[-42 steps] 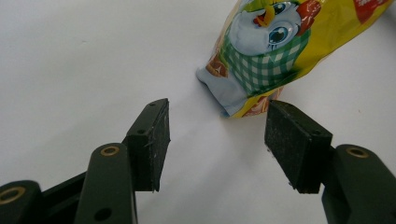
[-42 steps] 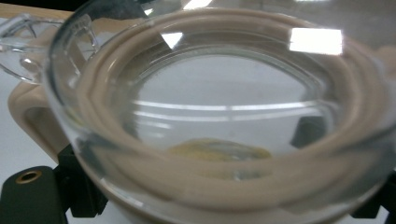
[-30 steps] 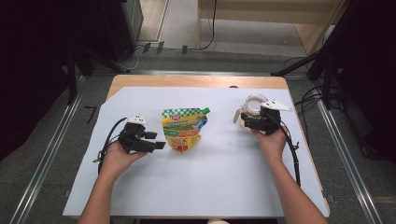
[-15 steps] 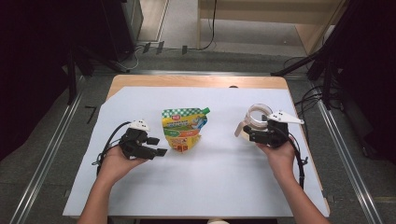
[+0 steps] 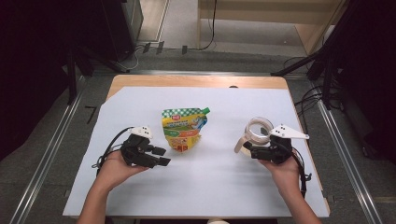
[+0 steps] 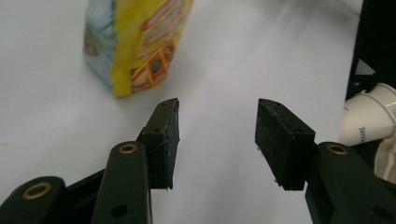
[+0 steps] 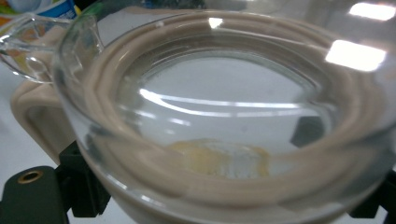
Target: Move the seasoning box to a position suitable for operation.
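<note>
R hand-held gripper [image 5: 250, 150] clenched on glass jug [image 5: 258, 132], now pulled back toward the counter [image 5: 219, 186] edge vs 1 s ago. L hand-held gripper [image 5: 161, 156] jaws just narrowing, nothing between, drawn off the pouch [image 5: 183, 129]. Likely pouch pickup next.

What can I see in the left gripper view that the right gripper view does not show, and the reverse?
In the left gripper view: the left gripper with its black pads standing apart over the white table cover, nothing between them; the jaws have just been closing. It gives the yellow pouch from the side and a white printed cone at the right edge.

In the right gripper view: a close look into the clear glass jug, with its spout, beige handle and a yellowish patch at the bottom.

Both show the white table cover and part of the pouch.
</note>
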{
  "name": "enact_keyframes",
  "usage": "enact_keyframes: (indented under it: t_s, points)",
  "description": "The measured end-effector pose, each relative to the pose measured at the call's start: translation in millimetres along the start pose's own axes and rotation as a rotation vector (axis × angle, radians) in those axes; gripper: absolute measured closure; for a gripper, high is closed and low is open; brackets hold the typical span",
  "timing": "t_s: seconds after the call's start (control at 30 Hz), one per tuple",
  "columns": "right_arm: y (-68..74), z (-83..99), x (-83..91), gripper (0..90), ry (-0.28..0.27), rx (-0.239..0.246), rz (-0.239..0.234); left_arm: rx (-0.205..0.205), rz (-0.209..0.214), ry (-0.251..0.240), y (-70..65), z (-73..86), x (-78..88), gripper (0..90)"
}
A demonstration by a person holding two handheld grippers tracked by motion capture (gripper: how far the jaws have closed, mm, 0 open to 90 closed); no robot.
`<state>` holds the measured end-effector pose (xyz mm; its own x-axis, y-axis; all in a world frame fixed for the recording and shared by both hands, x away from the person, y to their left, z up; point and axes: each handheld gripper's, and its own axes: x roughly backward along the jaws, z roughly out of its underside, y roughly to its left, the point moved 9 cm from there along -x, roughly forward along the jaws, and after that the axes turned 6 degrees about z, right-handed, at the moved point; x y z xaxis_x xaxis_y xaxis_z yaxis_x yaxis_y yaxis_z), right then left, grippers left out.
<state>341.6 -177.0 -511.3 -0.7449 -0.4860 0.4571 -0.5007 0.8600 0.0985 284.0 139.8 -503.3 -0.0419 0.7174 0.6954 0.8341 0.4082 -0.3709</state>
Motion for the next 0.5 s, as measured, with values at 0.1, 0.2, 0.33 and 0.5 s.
enact_keyframes:
  t_s: [0.1, 0.2, 0.33, 0.5]
  points:
    - [5.1, 2.9, 1.4, 11.9, 0.006, 0.021, -0.005, -0.047, 0.004, -0.003, -9.0, -5.2, -3.4, 50.0]
    - [10.7, 5.1, 0.4, 11.9, 0.008, 0.035, -0.020, -0.076, -0.003, -0.014, -15.0, -12.6, -7.1, 47.6]
    - [22.1, 8.4, -2.9, 11.9, 0.018, 0.061, -0.052, -0.118, -0.028, -0.047, -21.5, -22.8, -13.1, 46.4]
    - [35.6, 14.5, -10.9, 11.9, 0.034, 0.083, -0.085, -0.125, -0.019, -0.048, -26.6, -29.6, -23.5, 47.6]
